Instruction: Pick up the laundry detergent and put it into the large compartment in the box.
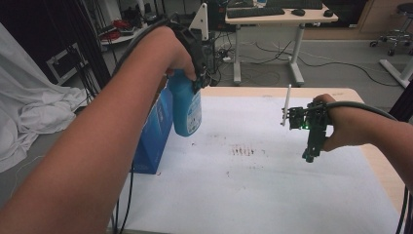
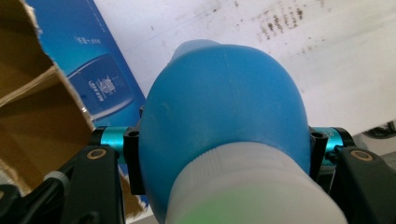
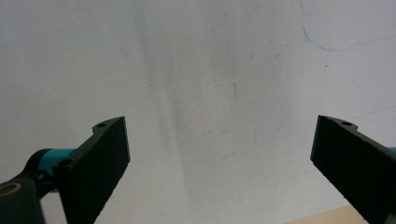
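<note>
Above white paper, left gripper (image 2: 224, 140) clamps smooth, rounded blue bottle (image 2: 224, 98).

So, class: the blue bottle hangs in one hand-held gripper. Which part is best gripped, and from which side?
Grip the blue bottle at its shoulder just below the white cap, coming from above, as the left hand-held gripper does: the body narrows there, so the jaws clamp either side and it hangs upright.
</note>
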Tool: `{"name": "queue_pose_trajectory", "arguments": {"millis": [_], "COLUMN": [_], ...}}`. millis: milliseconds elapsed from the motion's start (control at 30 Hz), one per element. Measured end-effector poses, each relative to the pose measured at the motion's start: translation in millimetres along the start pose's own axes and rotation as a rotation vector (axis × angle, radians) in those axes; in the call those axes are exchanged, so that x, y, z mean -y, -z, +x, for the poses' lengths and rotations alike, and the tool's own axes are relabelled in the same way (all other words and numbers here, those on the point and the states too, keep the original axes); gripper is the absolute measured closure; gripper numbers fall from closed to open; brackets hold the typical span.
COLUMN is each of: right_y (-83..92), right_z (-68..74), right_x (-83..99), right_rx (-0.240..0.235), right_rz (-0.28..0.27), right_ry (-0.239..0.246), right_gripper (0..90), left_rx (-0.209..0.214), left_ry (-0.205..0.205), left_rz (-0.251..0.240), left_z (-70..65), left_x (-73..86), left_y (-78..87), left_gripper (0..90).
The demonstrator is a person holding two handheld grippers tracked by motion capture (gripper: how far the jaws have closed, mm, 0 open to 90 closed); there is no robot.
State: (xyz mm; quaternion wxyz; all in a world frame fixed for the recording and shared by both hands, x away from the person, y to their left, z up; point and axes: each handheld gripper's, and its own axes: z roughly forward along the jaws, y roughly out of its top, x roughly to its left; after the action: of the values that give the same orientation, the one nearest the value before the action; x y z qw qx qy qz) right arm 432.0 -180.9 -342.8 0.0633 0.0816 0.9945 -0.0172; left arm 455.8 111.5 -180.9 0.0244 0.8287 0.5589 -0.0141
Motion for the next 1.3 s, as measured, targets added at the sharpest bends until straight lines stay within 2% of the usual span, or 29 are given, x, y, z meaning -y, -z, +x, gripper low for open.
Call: {"name": "queue_pose_trajectory", "arguments": {"millis": [100,433,567,733,900,967,1167,1300], "right_y": [0.0,0.1,-0.9,-2.5,-3.8,-3.9,-4.5,-5.1], "right_z": [-0.4,0.0,-0.4,-1.2,-1.3,-0.1,0.5,-0.1], "right_x": [-0.5,0.9,0.7,-2.1,-4.6,-5.7,-8.6,-9.2], "right_rx": [0.001,-0.003,-0.008,-0.009,-0.012,-0.012,-0.011,-0.014], "right_rz": [0.000,0.002,0.004,0.009,0.009,0.008,0.009,0.010], "right_ry": [0.012,0.000,-0.004,0.011,0.015,0.004,0.016,0.021], "right_gripper": [3.6,3.6,3.6,3.6,3.6,3.6,3.6,3.6], "left_rx": [0.011,0.018,0.025,0.018,0.000,-0.002,-0.017,-0.015], "left_ry": [-0.009,-0.029,-0.002,0.051,0.078,0.077,0.074,0.098], "left_rz": [-0.005,-0.028,-0.054,-0.066,-0.066,-0.074,-0.079,-0.076], "left_z": [1.9,11.9,23.1,39.7,58.5,65.4,82.4,91.2], "left_x": [2.6,11.5,18.8,31.4,44.7,49.7,60.3,63.8], "left_y": [12.0,49.2,62.6,71.9,82.7,86.5,89.1,85.6], "left_gripper": [38.7,38.7,38.6,38.6,38.6,38.6,38.6,38.6]}}
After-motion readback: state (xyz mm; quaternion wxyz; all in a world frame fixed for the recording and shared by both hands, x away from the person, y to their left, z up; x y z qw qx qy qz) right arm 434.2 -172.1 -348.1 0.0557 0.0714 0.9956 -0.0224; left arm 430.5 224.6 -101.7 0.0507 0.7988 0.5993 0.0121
